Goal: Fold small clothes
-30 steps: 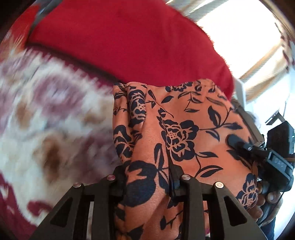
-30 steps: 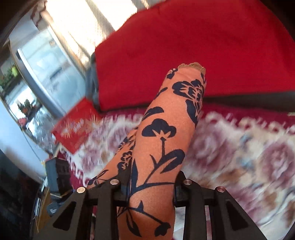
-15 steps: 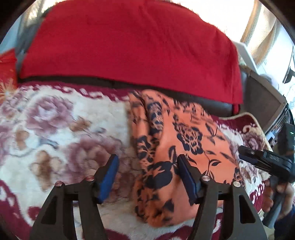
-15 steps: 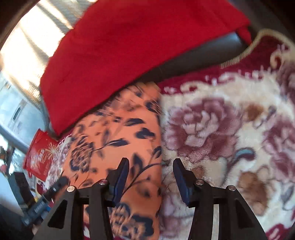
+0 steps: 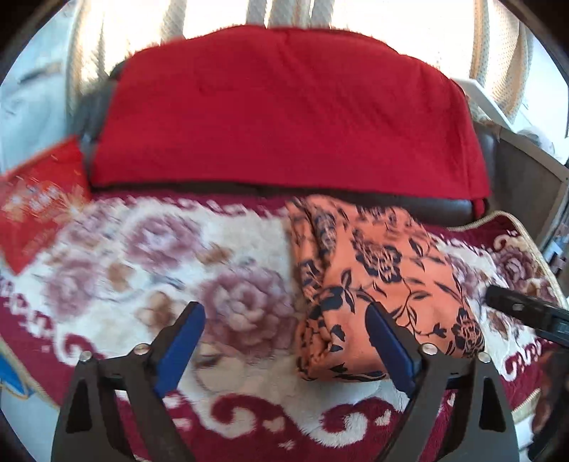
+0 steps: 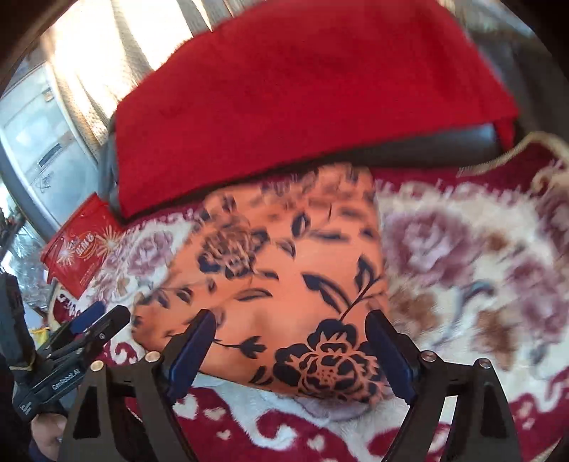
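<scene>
An orange garment with a dark floral print (image 5: 377, 284) (image 6: 284, 284) lies folded on the flowered blanket (image 5: 160, 270) (image 6: 462, 256). My left gripper (image 5: 286, 316) hovers over the garment's left edge with its jaws still opening; the cloth lies partly between them, and the blue pads (image 5: 185, 334) press on nothing. My right gripper (image 6: 290, 321) hangs over the near end of the garment, jaws also opening, its pads (image 6: 387, 352) clear of the cloth. The other gripper shows at the right edge of the left wrist view (image 5: 526, 312) and at the lower left of the right wrist view (image 6: 71, 352).
A big red cushion (image 5: 284, 117) (image 6: 302, 89) leans on a dark sofa back (image 5: 441, 206) behind the garment. A red printed packet (image 5: 32, 209) (image 6: 78, 248) lies at the blanket's left. Curtains (image 5: 291, 14) and a bright window stand behind.
Both grippers held the garment up a second ago. They have let it go, it now lies on the blanket, and both sets of jaws have spread wide.
</scene>
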Motion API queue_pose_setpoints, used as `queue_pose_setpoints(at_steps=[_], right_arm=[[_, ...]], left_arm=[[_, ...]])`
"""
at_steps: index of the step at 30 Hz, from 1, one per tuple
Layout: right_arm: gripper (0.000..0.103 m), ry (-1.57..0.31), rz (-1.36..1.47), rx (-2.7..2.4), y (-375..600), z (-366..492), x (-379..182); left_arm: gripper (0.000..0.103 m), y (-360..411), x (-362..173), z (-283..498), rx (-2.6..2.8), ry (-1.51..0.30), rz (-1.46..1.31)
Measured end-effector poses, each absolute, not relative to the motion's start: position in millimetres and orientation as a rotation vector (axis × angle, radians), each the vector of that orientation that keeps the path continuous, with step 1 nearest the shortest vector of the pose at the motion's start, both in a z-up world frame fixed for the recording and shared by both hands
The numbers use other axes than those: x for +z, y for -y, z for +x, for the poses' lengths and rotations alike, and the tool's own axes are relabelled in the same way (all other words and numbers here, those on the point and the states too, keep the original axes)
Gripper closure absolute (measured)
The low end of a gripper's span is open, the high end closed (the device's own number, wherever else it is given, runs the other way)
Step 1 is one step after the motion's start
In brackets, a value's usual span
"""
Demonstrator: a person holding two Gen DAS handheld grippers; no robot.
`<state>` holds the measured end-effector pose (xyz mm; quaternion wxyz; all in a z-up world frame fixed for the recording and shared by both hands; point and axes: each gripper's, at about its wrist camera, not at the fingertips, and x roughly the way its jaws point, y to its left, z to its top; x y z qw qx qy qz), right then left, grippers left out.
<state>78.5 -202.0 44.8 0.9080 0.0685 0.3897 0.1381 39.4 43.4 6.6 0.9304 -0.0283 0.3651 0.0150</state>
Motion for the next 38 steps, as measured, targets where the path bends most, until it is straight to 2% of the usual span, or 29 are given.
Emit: queue_pose_setpoints(at_steps=[2,8,19,38], right_arm=[[0.002,-0.759,0.118,0.261,204,62,60],[0.000,-0.708,0.027,0.197,199,21,79],[0.000,-0.736,-0.015,0.130,203,-1,82],[0.000,-0.777,-0.031,0.160,184,26,69]], left_arm=[[0.005,-40,18,32,0.057,-0.730,-0.032],[0.001,-29,39,14,0.060,-0.724,-0.009],[0.000,-7,66,-10,0.020,-0.676,-0.026],[0.000,0,64,7,0.014,-0.674,-0.015]])
